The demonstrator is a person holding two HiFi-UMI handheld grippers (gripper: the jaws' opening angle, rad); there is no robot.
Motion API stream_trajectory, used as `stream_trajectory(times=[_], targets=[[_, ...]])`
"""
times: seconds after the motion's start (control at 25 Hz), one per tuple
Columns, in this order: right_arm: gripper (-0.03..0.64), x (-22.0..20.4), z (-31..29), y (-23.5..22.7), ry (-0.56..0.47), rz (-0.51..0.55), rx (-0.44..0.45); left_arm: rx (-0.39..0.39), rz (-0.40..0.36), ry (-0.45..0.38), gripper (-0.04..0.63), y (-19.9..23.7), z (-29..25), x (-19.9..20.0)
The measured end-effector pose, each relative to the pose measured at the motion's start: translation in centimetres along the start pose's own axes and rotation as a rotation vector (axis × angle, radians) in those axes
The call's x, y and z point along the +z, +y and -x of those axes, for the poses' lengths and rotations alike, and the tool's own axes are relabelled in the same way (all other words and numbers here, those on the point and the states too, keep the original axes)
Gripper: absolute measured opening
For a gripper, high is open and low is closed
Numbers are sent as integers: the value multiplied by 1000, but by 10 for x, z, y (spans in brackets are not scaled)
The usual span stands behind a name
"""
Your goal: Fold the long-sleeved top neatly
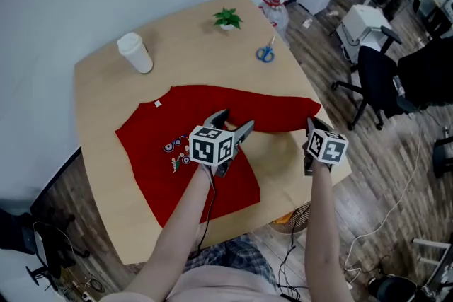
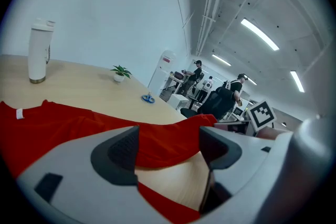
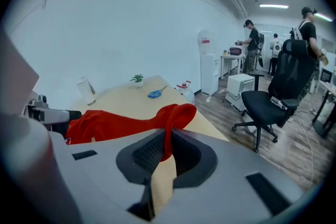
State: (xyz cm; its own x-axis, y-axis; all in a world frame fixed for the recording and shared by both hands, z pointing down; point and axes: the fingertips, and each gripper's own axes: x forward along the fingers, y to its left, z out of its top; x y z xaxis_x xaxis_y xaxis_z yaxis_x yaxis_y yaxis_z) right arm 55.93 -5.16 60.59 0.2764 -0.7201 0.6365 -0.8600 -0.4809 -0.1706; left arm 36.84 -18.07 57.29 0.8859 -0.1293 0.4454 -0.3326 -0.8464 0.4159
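- Now the red long-sleeved top [image 1: 184,159] lies flat mid-table [image 1: 106,95], its sleeve [image 1: 283,113] stretched toward 3 o'clock.
- Right tongs [image 1: 311,126] pinch that sleeve's end, probably to carry it across the body for a fold.
- Left tongs [image 1: 233,122] hang spread above the body, gripping nothing, likely ready to pin the cloth.
- Only the right gripper view shows cloth clamped between the pads; only the head view shows the whole garment's outline.
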Motion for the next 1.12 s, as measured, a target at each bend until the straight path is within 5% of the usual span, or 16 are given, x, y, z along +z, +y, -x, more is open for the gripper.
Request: stream_trajectory(times=[0.4, 0.76, 1.12], targets=[[40, 82, 37, 89, -144, 162, 134, 125, 37, -113, 348, 40, 68, 25], [40, 139, 38, 222, -228, 308, 333, 283, 103, -212, 368, 104, 159, 30], [40, 134, 34, 364, -212, 460, 558, 430, 177, -285, 368, 150, 244, 14]])
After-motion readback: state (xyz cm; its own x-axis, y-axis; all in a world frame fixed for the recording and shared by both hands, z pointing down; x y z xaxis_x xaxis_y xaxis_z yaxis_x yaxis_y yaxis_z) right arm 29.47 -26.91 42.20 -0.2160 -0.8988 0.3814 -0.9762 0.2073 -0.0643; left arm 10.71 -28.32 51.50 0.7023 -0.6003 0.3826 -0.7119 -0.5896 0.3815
